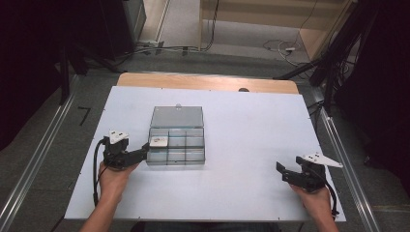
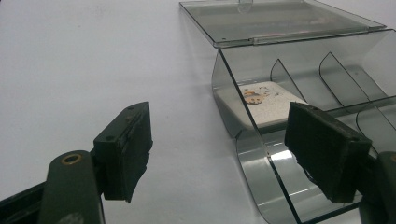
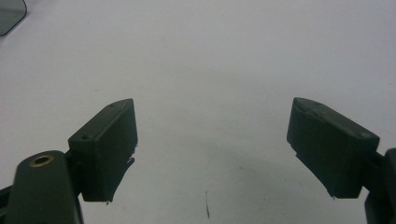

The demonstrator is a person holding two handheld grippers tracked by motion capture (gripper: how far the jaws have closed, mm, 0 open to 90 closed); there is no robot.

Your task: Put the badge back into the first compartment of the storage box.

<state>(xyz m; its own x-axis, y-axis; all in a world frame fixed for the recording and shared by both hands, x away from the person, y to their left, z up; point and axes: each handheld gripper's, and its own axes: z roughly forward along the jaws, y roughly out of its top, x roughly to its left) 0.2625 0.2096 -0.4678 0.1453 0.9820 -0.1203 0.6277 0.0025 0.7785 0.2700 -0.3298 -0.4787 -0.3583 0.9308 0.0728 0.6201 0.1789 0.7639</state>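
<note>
The smoky compartment box (image 1: 176, 142) lies open left of centre; a white tile (image 2: 264, 103) sits in its left middle cell. The left gripper (image 1: 145, 151) – jaws apart, empty – straddles the box's left wall; likely next: closing on that tile. The right gripper (image 1: 282, 170) – jaws wide – idles near right

I can't read the print on the white tile (image 2: 261, 103) in the organizer box (image 2: 299, 74); the frame's right edge cuts that box, and the left hand-held gripper (image 2: 219, 156) covers its near compartments.
</note>
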